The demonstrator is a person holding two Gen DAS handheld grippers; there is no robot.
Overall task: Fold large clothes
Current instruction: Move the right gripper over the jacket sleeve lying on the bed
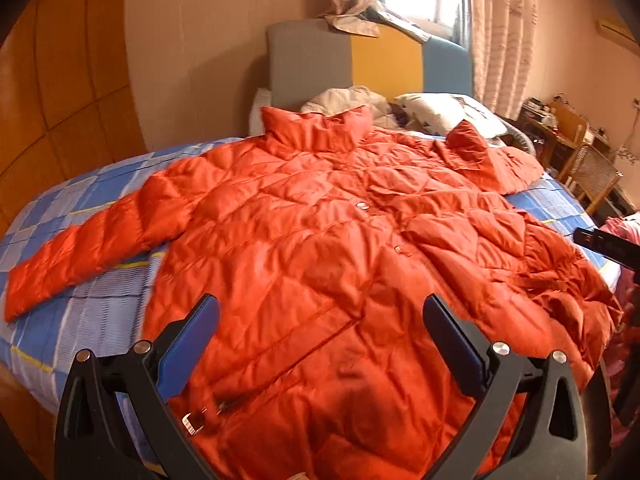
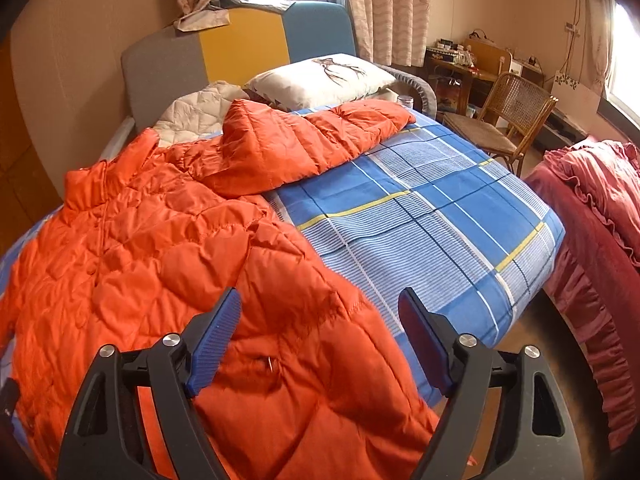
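An orange quilted down jacket (image 1: 320, 220) lies front up, buttoned, across a bed with a blue plaid sheet (image 1: 80, 320). One sleeve (image 1: 80, 256) stretches out flat to the left. The other sleeve (image 2: 300, 144) lies bent up toward the pillow. My left gripper (image 1: 322, 312) hovers open over the jacket's lower front, nothing between its blue pads. My right gripper (image 2: 320, 304) is open above the jacket's (image 2: 160, 260) right side edge, where it meets the bare sheet (image 2: 440, 220). It holds nothing.
A pillow (image 2: 320, 78) and a beige quilted garment (image 2: 192, 114) lie by the grey, yellow and blue headboard (image 2: 240, 48). Right of the bed stand a wicker chair (image 2: 508, 116), a cluttered desk (image 2: 460, 60) and red ruffled bedding (image 2: 592, 220).
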